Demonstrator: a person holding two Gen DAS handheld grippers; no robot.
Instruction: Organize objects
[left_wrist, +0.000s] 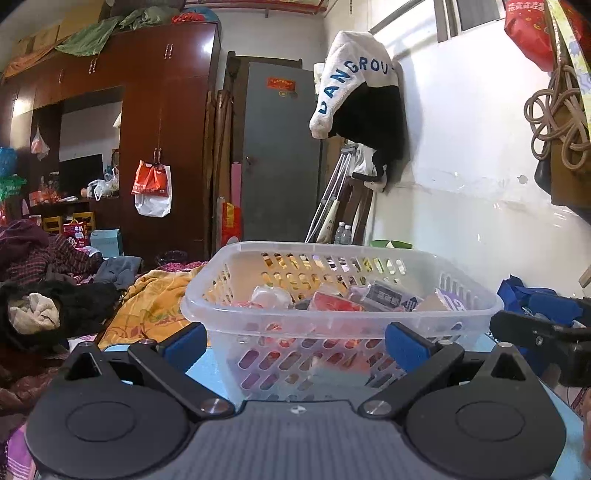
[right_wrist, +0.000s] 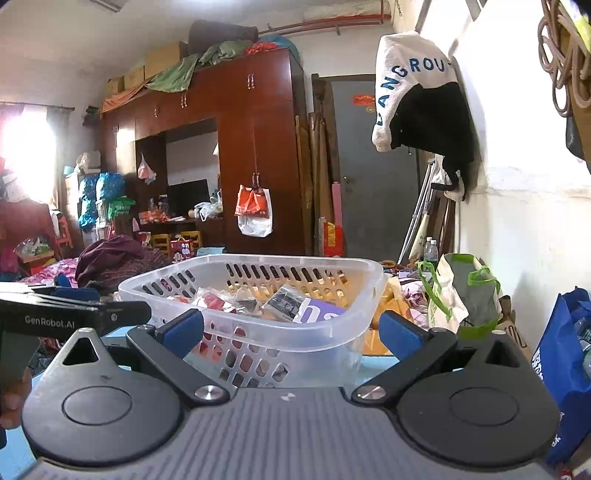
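- Left gripper (left_wrist: 295, 341): level, low over the light-blue tabletop (left_wrist: 207, 363), aimed straight at basket's near wall. Fingers spread wide, nothing btwn pads (left_wrist: 186, 341).
- Right gripper (right_wrist: 291, 332): same low, level pose, pointed at basket's near corner. Fingers wide apart too, holding nothing; blue pads (right_wrist: 400, 338) flank the corner, no contact visible.
- Both side by side: right unit's black body pokes into left cam at right edge (left_wrist: 543, 334); left unit w/ "GenRobot.AI" label pokes into right cam at left edge (right_wrist: 55, 317).
- Clear slotted plastic basket (left_wrist: 343, 317) upright on tabletop, just ahead of both grippers.
- Inside basket: loose pile of small packets — red packet (left_wrist: 336, 304), dark printed packet (right_wrist: 286, 302), purple packet w/ white lettering (right_wrist: 319, 312), clear wrapped item (left_wrist: 271, 295). Exact contents can't tell.
- Beside table, right cam: white/green bag (right_wrist: 461, 295), blue bag (right_wrist: 565, 354).
- Bkgd: white/black hoodie (left_wrist: 360, 85) hanging on wall, brown wardrobe (left_wrist: 162, 122), grey door (left_wrist: 280, 147).
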